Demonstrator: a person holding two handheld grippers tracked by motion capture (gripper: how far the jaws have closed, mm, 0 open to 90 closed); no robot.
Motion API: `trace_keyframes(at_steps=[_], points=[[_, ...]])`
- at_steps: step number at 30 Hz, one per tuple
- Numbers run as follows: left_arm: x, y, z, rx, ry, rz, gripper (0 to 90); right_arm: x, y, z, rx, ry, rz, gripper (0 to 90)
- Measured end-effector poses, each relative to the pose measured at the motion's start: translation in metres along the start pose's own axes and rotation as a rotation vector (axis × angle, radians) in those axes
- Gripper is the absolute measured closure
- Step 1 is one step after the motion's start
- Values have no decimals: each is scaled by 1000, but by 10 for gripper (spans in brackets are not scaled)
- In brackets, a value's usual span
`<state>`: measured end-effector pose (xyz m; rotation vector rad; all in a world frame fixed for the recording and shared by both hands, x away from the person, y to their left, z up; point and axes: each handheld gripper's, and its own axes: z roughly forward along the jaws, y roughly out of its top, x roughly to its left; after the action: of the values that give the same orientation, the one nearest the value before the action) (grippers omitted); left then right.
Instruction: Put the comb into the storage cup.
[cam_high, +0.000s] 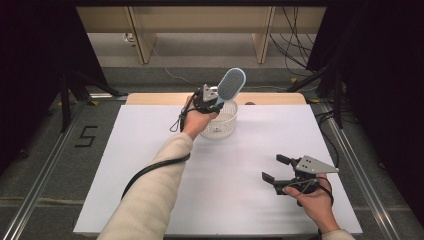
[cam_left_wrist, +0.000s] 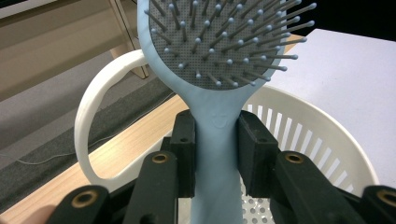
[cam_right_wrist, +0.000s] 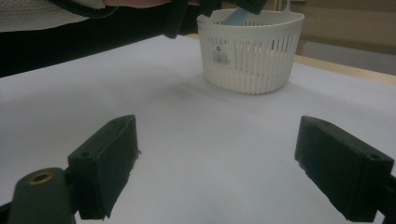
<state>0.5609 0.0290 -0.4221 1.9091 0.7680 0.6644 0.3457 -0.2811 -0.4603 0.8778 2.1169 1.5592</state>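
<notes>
The left gripper (cam_high: 209, 98) pinched the handle of a light blue hairbrush (cam_high: 230, 86) between its jaws, holding it above the white basket (cam_high: 227, 125) with the bristled head tilted up and away from it. The handle's lower end dipped inside the basket's rim. The right gripper (cam_high: 272, 169) hovered well away from the basket, nearer the person, jaws spread wide with nothing between them.

The hairbrush (cam_left_wrist: 219, 60) loses its top and handle end at the frame edges (left gripper view); the basket (cam_right_wrist: 252, 51) label is unreadable.
</notes>
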Motion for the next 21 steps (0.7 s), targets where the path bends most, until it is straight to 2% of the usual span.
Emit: trace_keyframes(at_steps=[21], points=[[-1, 0, 2, 14, -4, 21, 697, 0, 0, 0, 2, 4, 1, 144]])
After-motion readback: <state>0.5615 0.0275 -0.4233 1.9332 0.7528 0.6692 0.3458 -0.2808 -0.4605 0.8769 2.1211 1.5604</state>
